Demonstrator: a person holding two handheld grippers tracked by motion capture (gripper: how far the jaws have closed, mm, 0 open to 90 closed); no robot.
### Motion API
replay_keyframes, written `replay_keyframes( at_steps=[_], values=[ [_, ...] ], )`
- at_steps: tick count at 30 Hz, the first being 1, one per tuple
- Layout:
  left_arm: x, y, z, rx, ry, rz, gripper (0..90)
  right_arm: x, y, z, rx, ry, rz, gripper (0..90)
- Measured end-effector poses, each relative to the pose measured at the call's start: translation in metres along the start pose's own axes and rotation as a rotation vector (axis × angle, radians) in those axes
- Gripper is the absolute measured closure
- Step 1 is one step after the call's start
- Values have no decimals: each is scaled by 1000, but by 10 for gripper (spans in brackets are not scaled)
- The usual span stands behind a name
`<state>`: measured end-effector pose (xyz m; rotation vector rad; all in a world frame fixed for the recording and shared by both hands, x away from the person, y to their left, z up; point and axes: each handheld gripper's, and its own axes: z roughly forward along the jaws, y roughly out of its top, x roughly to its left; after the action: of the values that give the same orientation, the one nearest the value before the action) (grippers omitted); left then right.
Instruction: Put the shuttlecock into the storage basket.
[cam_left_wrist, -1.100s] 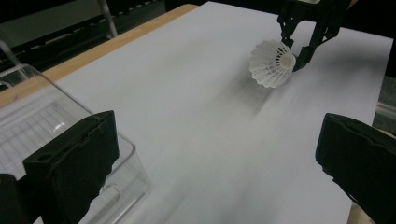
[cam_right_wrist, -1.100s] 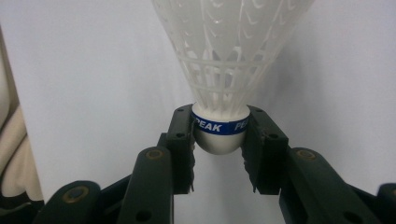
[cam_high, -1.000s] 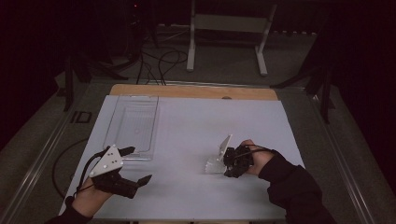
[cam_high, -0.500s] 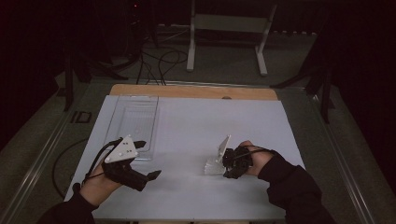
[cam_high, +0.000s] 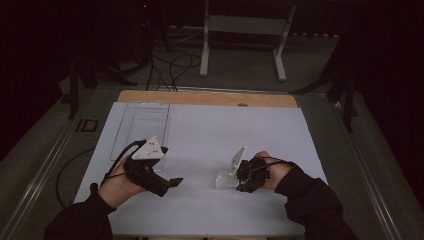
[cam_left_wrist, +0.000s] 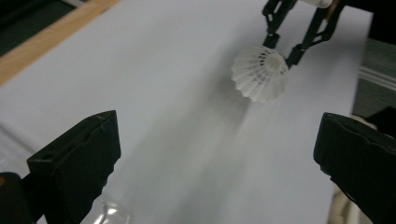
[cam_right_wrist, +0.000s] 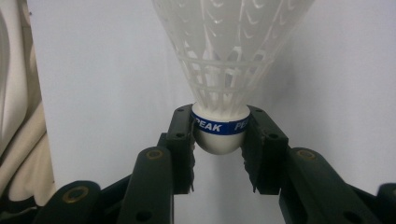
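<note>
Since the earlier frames, the left claw (cam_high: 176, 182) has been carried up and inward over the bench (cam_high: 200, 125), away from the near left edge and closer to the middle; the right claw (cam_high: 239, 175) has been kept where it was.

In the high view, the left claw is held above the white sheet (cam_high: 210, 135) that covers the bench, pointed toward the right claw, with the grey three-cornered plate (cam_high: 149, 149) on top. In the left gripper view, its two black jaws are seen spread wide, with nothing between them and nothing touched.

The right claw is pinched on a white plastic shuttlecock (cam_right_wrist: 229, 56). In the right gripper view, the rounded white cork base with its blue printed band (cam_right_wrist: 219, 126) is seen pressed between the two black pads (cam_right_wrist: 182, 140), one on each side, and the netted skirt is seen flaring away from the claw. In the high view, the shuttlecock (cam_high: 227, 179) is seen at the right of the bench's near half, low over the sheet, with its skirt turned toward the left claw; whether the skirt touches the sheet cannot be told. In the left gripper view, the shuttlecock (cam_left_wrist: 260, 73) is seen well beyond the open jaws.

A clear plastic tray (cam_high: 142, 122) is seen lying on the left of the bench, behind the left claw.
</note>
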<state>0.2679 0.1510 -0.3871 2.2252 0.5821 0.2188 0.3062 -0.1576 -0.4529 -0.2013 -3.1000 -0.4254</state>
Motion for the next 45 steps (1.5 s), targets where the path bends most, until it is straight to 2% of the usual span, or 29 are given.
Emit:
replay_keyframes(
  at_steps=[3,8,10,15,17,20,21,25,26,27,29,31,37,41,45],
  values=[
    [3,5,4,10,-9,-12,14,2,2,-2,-3,0,-9,660],
    [7,13,11,29,11,-34,14,3,4,-5,-13,-7,-19,660],
    [8,14,15,47,-9,-38,14,3,4,-5,-20,-4,-24,660],
    [8,17,26,82,-27,-28,14,5,8,-4,-14,-7,-34,660],
    [9,19,30,106,-27,-34,14,7,10,-4,-13,-11,-49,660],
    [9,21,36,147,-46,-24,14,11,14,-4,-17,-19,-70,660],
    [8,22,40,174,-56,-15,14,13,15,-5,-25,-25,-82,659],
    [6,24,46,213,-71,-13,14,16,18,-5,-32,-30,-102,659],
    [6,24,46,213,-71,-13,15,16,18,-5,-32,-30,-102,659],
    [7,25,50,243,-66,-19,15,17,19,-6,-33,-27,-107,659],
    [8,26,54,267,-54,-26,45,18,21,-6,-30,-26,-118,659],
    [7,26,58,277,-78,-33,56,19,22,-6,-30,-24,-122,659],
    [1,29,69,303,-139,-5,108,22,24,-5,-32,-21,-133,659],
    [-4,32,76,324,-179,28,170,24,26,-4,-23,-21,-139,659],
    [-8,34,84,336,-220,48,273,26,28,-4,-22,-23,-149,659]
  ],
)
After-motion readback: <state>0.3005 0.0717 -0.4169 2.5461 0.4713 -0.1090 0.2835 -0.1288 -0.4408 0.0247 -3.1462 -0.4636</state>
